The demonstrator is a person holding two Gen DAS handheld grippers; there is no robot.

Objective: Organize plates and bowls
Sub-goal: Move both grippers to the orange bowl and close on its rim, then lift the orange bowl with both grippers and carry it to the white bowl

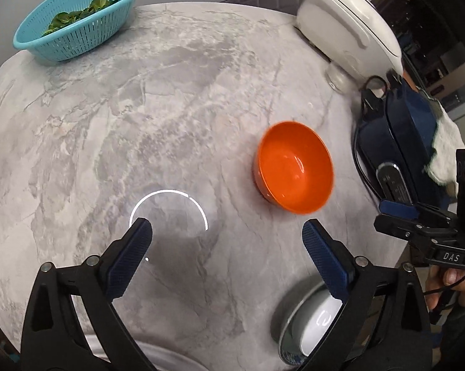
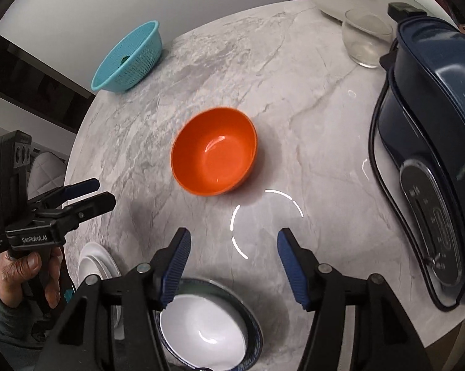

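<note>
The orange bowl (image 2: 214,152) sits upright mid-tabletop, straight ahead of the right gripper (image 2: 234,249) and nearer to it; from the left gripper (image 1: 227,237) it lies off to the right. Both grippers are wide and empty.

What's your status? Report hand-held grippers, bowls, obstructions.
Left hand-held gripper open, empty. Right hand-held gripper open, empty. Orange bowl upright, alone mid-table; white bowl nested in blue-rimmed bowl near edge. Path to orange bowl unobstructed.
</note>
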